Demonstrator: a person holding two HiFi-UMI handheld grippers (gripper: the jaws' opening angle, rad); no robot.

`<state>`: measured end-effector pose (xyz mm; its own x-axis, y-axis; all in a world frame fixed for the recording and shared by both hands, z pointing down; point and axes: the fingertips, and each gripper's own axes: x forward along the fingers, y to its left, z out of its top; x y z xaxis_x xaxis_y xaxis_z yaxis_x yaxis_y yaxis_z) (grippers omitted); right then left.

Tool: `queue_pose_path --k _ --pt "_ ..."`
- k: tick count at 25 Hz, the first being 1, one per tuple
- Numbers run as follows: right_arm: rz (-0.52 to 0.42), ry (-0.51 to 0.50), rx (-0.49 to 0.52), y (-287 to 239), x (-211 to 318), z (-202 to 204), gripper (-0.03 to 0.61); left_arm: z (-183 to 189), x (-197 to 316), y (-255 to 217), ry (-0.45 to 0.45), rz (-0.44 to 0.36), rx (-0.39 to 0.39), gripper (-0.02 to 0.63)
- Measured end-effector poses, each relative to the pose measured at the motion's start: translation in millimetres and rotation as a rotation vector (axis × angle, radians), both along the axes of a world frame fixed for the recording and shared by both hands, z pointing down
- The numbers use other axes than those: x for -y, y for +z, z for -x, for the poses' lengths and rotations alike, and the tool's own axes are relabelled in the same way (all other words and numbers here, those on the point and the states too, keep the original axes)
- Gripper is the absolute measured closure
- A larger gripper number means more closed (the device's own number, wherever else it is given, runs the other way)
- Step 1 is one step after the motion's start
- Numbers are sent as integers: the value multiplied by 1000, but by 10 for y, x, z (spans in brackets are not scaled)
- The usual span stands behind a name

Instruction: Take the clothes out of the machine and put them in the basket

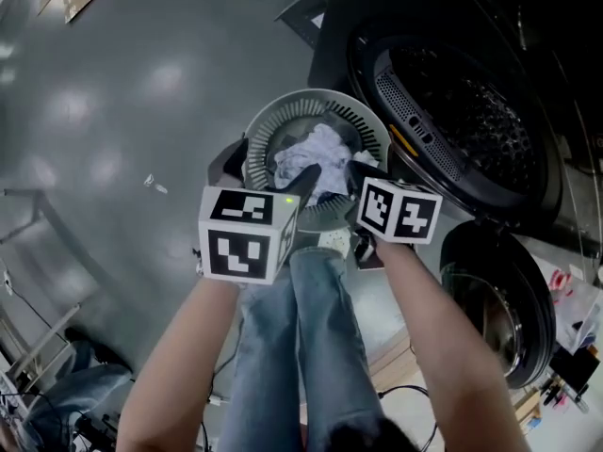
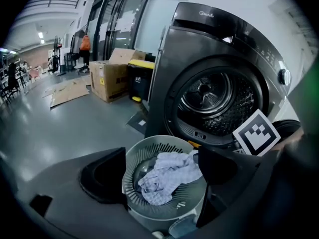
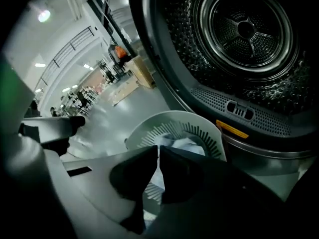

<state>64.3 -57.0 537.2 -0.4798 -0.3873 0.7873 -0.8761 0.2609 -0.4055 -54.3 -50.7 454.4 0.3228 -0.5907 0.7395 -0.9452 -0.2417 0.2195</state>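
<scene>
Glossy grey floor; round grey plastic basket w/ pale cloth before dark front-load machine; brown cardboard boxes beyond. Left gripper jaws wide apart, empty; right gripper jaws together, empty.

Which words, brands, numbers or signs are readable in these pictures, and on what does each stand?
No text reads clearly.
Script logo on the machine, top panel: too blurred to read.
Print on the cardboard box: too small to read.
Marker cubes: square patterns, no words.
</scene>
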Motion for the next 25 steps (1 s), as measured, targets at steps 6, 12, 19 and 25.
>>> queue_pose_path --k 6,12,19,25 --pt "-57 -48 41 -405 60 221 488 139 -80 -309 -12 -18 4 164" --pt "-55 -34 36 -926 -42 192 488 215 -238 -707 -20 -20 3 164" --pt "-73 -78 16 -1678 -391 226 488 210 -474 -1299 9 -28 4 164" --pt "-108 -112 -6 -2354 -637 336 488 224 -657 -1860 41 -54 -9 166"
